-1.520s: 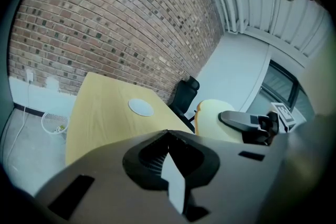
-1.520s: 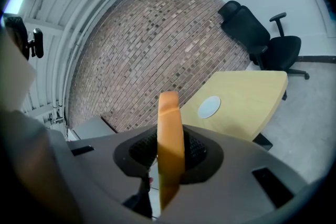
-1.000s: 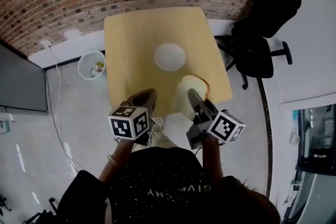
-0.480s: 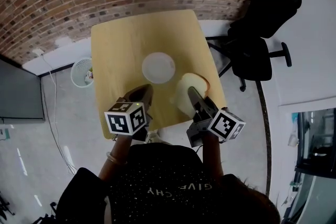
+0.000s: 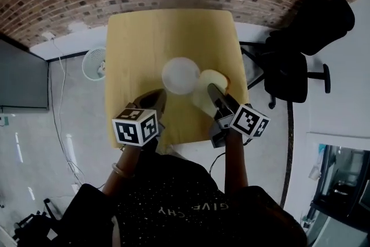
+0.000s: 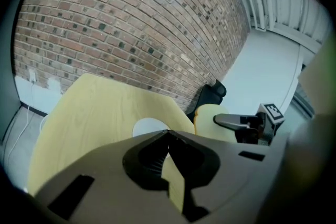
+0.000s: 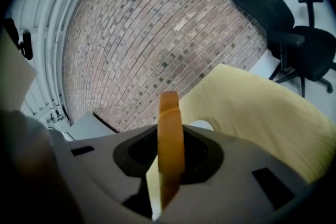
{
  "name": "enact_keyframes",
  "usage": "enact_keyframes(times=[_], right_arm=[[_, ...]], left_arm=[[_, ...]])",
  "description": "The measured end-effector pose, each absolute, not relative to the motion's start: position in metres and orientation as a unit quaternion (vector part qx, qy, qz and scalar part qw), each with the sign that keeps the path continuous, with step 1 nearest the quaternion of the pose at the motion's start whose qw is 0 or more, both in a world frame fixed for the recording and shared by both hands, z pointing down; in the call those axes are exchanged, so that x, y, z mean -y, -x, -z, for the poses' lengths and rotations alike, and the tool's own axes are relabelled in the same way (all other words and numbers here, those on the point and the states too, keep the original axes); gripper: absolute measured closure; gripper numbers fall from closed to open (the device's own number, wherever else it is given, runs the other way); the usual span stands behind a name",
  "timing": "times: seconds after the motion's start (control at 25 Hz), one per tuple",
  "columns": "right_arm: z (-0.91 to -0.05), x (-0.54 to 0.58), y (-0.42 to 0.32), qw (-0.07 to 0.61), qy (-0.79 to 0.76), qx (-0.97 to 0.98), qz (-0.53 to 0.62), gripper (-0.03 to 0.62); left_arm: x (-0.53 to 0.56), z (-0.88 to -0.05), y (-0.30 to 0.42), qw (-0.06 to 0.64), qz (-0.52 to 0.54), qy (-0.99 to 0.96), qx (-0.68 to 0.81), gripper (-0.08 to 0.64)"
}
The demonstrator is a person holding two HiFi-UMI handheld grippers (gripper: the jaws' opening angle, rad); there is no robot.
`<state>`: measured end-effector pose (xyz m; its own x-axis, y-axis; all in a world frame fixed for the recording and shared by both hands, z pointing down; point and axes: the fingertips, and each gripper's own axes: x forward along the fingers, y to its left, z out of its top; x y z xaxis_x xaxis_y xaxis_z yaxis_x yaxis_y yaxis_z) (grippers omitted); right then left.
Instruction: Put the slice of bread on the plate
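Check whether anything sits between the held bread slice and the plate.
Nothing visible does. The bread, clamped in the right hand-held gripper, is just beside the empty plate; the left hand-held gripper sits off the plate's other side.

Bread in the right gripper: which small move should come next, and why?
Probably shift the bread left until it is over the plate. The right gripper holds the slice on edge, beside the plate's right rim, not over it yet.
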<state>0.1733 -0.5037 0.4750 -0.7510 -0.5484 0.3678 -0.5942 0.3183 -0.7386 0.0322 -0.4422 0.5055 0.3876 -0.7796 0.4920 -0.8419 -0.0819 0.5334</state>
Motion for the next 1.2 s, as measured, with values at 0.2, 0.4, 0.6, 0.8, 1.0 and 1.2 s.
enact_keyframes(times=[0.2,0.4,0.6,0.8,1.0,1.2], right_arm=[[-0.498,0.531,-0.142,0.043,-0.321,0.805,-0.498,0.495],[-0.522,0.543,-0.117,0.066,-0.299,0.788,-0.533,0.495],[-0.548,0.55,-0.096,0.096,-0.282,0.768,-0.567,0.495],[-0.565,0.555,-0.072,0.126,-0.262,0.76,-0.582,0.495],[-0.579,0.559,-0.058,0.144,-0.26,0.748,-0.594,0.495],[-0.594,0.559,-0.05,0.184,-0.268,0.742,-0.586,0.495]], left_arm=[[0.452,-0.51,-0.027,0.386,-0.052,-0.742,0.546,0.549],[0.462,-0.513,-0.022,0.395,-0.044,-0.748,0.532,0.549],[0.467,-0.52,-0.005,0.412,-0.023,-0.735,0.538,0.549],[0.468,-0.528,0.009,0.429,-0.005,-0.724,0.541,0.549],[0.467,-0.529,0.027,0.44,0.009,-0.716,0.542,0.549],[0.466,-0.532,0.038,0.447,0.016,-0.71,0.543,0.549]])
